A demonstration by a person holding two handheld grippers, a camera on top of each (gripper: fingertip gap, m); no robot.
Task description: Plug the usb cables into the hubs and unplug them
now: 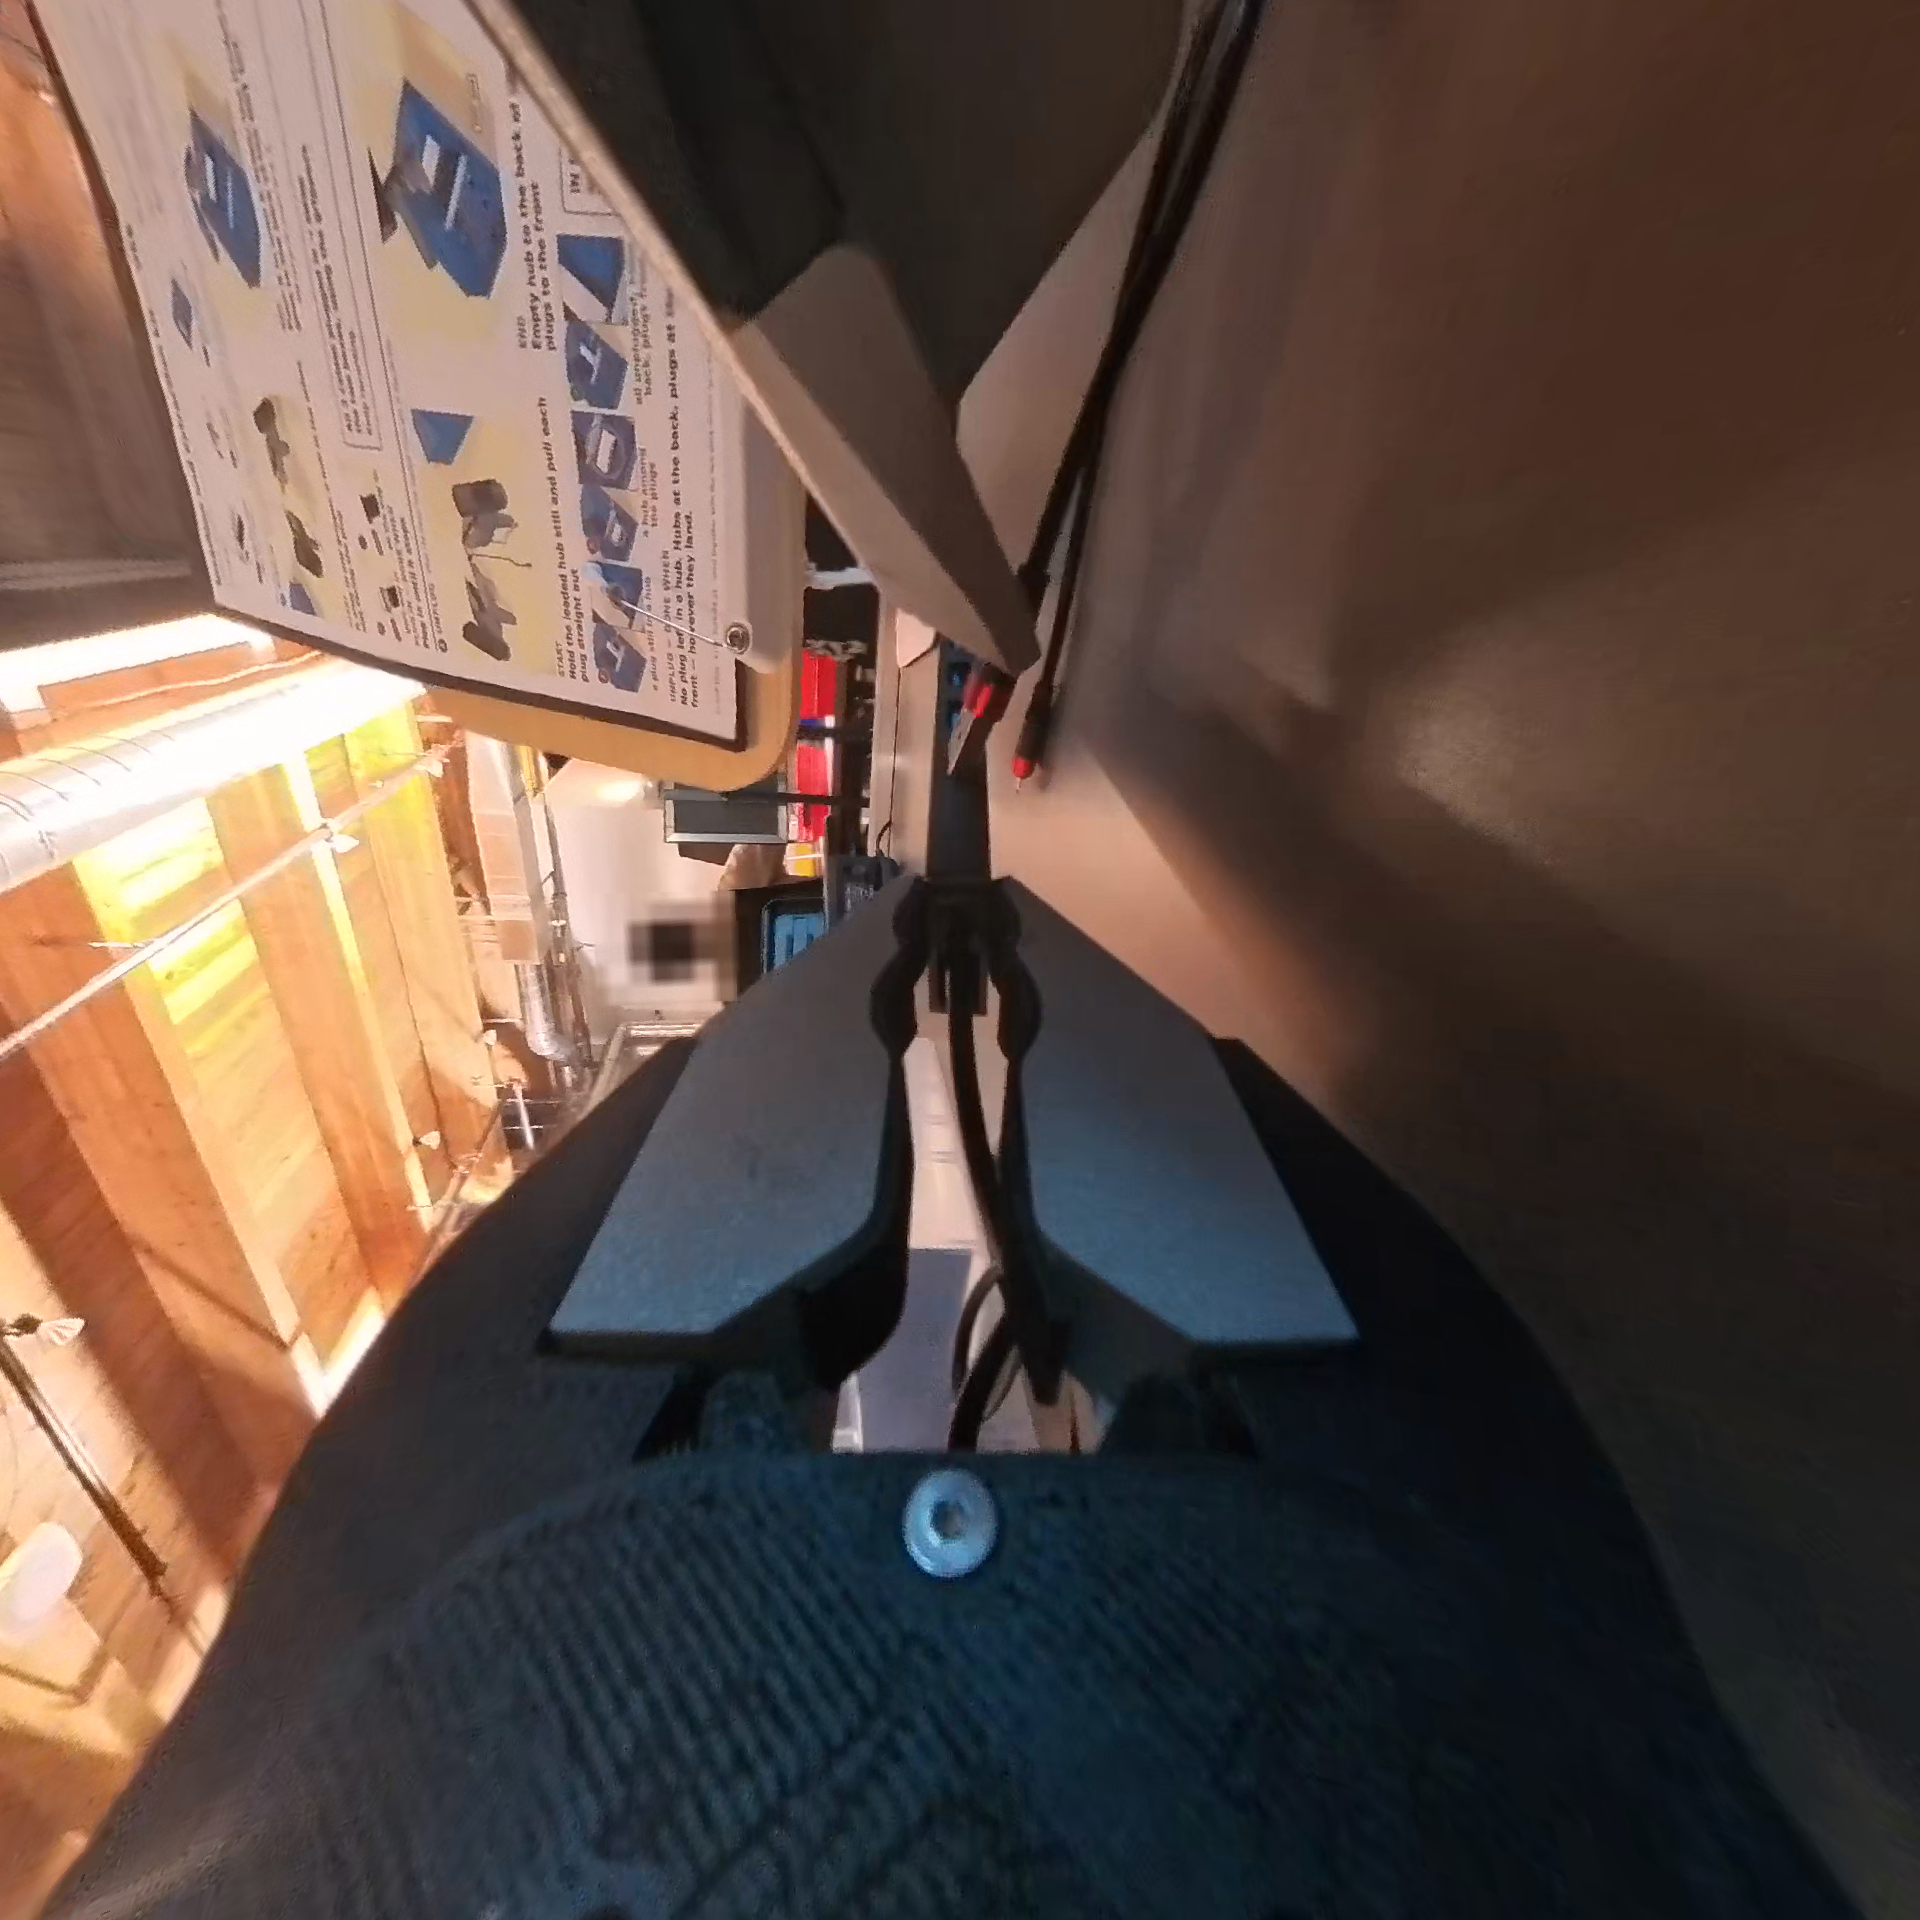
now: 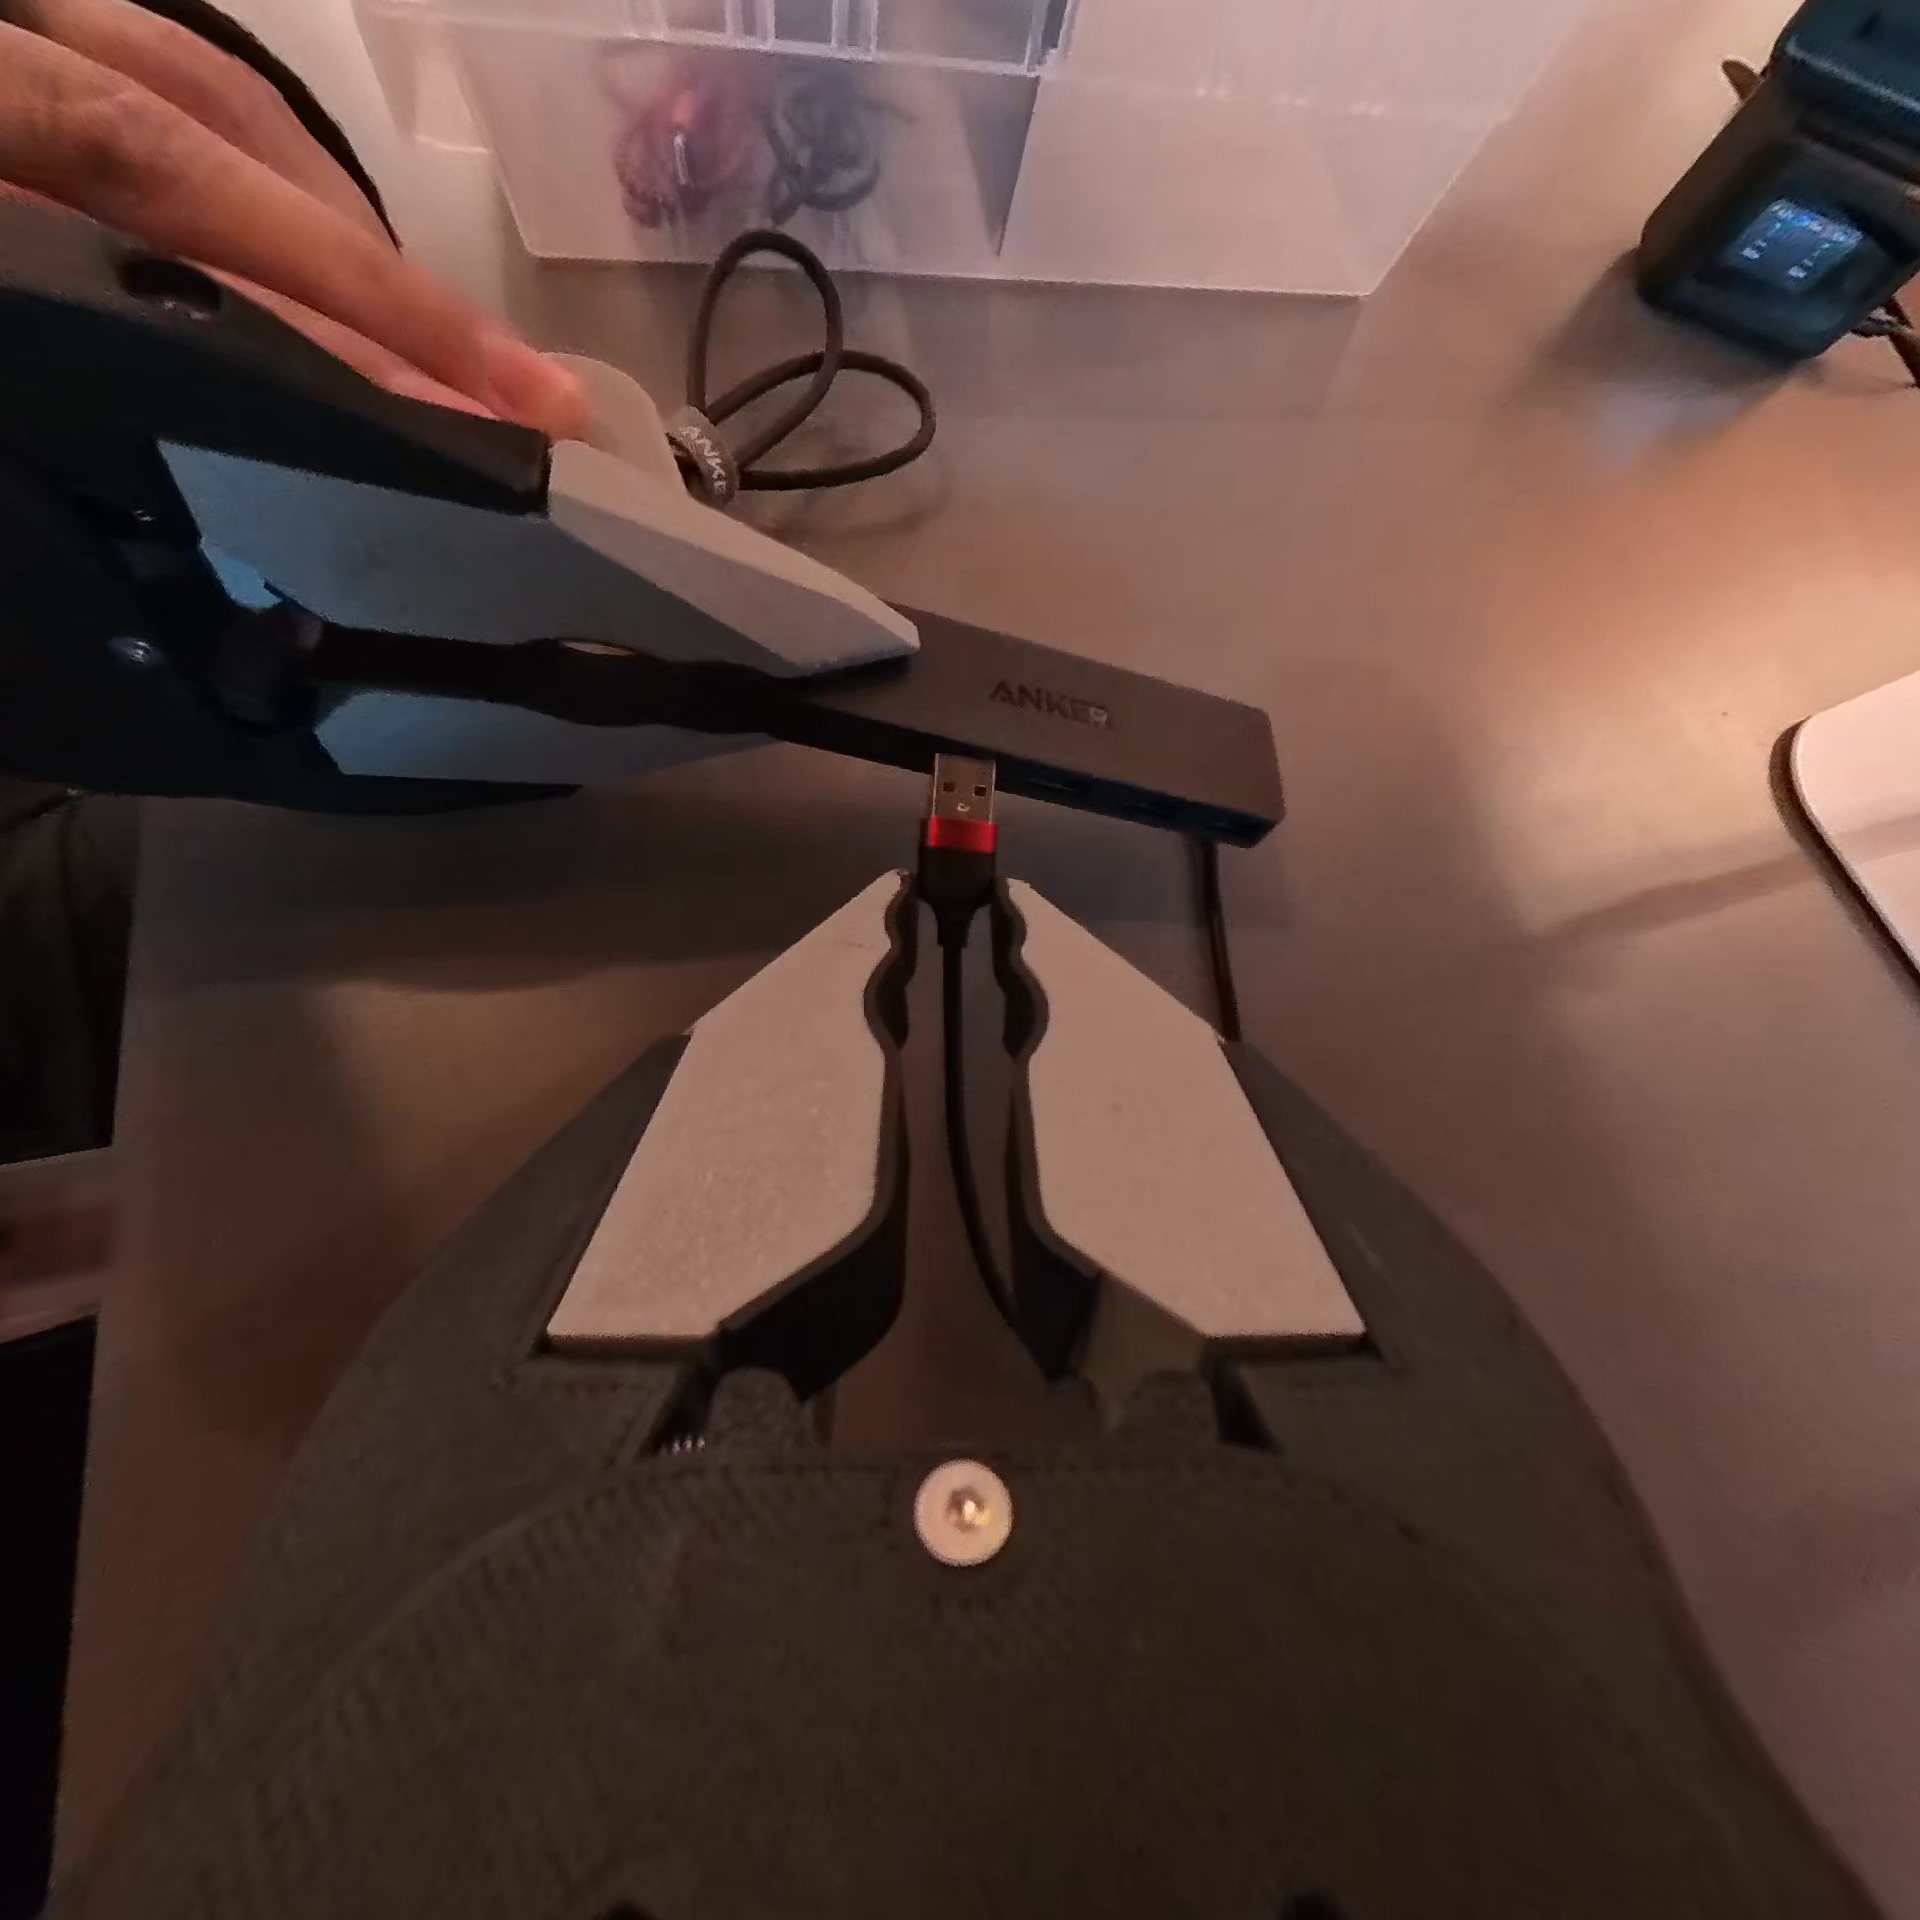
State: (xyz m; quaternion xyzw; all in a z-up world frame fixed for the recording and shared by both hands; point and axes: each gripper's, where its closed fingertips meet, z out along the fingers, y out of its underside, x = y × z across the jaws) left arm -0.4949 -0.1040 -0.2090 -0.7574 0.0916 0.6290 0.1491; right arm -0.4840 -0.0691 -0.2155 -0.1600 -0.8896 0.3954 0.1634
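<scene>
Grey bench (image 2: 1455, 623), warm light, wooden wall behind in the left wrist view. Clear plastic bin (image 2: 935, 156) at the far edge of the bench holds coiled cables, blurred. Left tongs (image 2: 831, 665) clamped on one end of a flat black hub (image 2: 1091, 717), held above the bench; the hub carries a brand mark on top, and a strap on its looped black cord (image 2: 810, 416) is printed too. A hand (image 2: 260, 197) rests on the left tongs' body. Right tongs (image 2: 956, 894) clamped on a USB cable (image 2: 961, 831) with a red collar, its metal plug tip touching the hub's side at a port, mostly still outside. Printed instruction sheet (image 1: 416, 343) with pictures and text stands at the bench's far side in the left wrist view. Small dark device with a lit screen (image 2: 1766, 249) sits near the far right corner.
</scene>
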